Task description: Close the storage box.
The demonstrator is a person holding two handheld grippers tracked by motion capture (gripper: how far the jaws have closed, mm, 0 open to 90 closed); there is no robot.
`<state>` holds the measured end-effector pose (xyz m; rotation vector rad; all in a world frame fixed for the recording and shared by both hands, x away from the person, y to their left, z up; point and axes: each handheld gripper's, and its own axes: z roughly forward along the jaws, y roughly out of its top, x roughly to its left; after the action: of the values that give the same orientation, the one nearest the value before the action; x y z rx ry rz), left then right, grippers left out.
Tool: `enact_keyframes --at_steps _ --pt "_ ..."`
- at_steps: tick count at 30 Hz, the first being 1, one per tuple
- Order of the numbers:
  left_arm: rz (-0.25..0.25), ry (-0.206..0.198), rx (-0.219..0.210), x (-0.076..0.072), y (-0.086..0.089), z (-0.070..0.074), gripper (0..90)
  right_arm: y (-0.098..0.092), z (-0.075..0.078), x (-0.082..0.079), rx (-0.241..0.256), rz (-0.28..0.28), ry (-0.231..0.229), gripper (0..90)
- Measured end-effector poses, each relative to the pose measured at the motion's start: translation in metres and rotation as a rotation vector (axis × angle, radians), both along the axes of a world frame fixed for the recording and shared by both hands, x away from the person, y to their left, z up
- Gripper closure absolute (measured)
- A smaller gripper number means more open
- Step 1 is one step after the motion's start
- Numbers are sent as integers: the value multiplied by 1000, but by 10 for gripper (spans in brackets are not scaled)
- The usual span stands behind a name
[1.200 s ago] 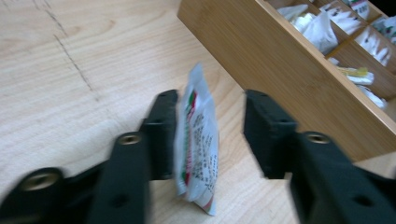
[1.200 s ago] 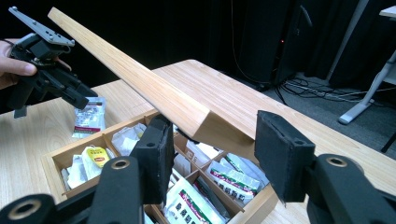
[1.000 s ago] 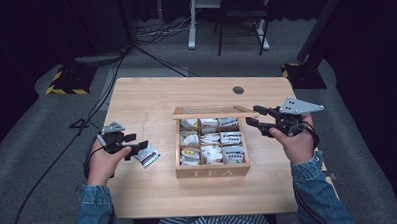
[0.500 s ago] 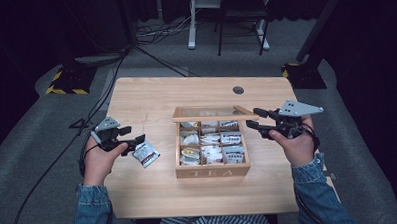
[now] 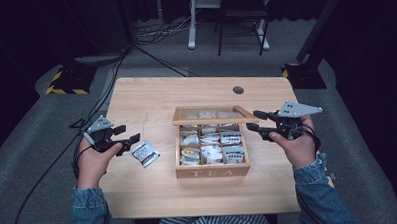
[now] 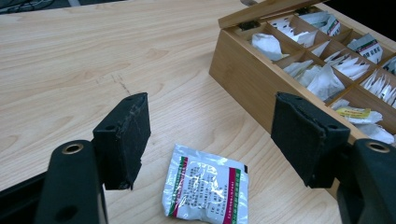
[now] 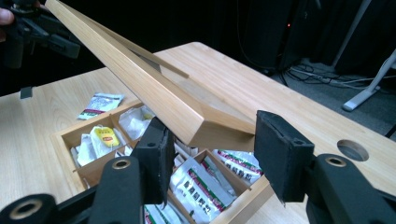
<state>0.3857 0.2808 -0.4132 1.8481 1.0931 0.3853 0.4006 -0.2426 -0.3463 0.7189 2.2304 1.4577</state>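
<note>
one tea box [image 5: 212, 170], one loose packet [image 5: 145, 153], two claws.

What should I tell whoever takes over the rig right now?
Left hand-held gripper: open, above the tea sachet, which lies flat on the table left of the tea box.
Right hand-held gripper: open, its jaws either side of the raised lid corner, not clamped.
Done: one sachet out on the table, lid up.
Left: probably lower the lid, unless more sachets are to come out.
</note>
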Motion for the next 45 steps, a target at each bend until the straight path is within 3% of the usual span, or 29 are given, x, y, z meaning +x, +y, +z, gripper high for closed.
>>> enact_keyframes --at_steps 17,29,45 --pt "15 8 2 0 6 -2 296 1 -4 -9 -80 17 63 477" --pt "12 20 -1 2 6 -4 296 5 -5 -18 -175 7 165 470" --pt "8 35 0 4 7 -8 296 7 -15 -25 -248 36 225 468"
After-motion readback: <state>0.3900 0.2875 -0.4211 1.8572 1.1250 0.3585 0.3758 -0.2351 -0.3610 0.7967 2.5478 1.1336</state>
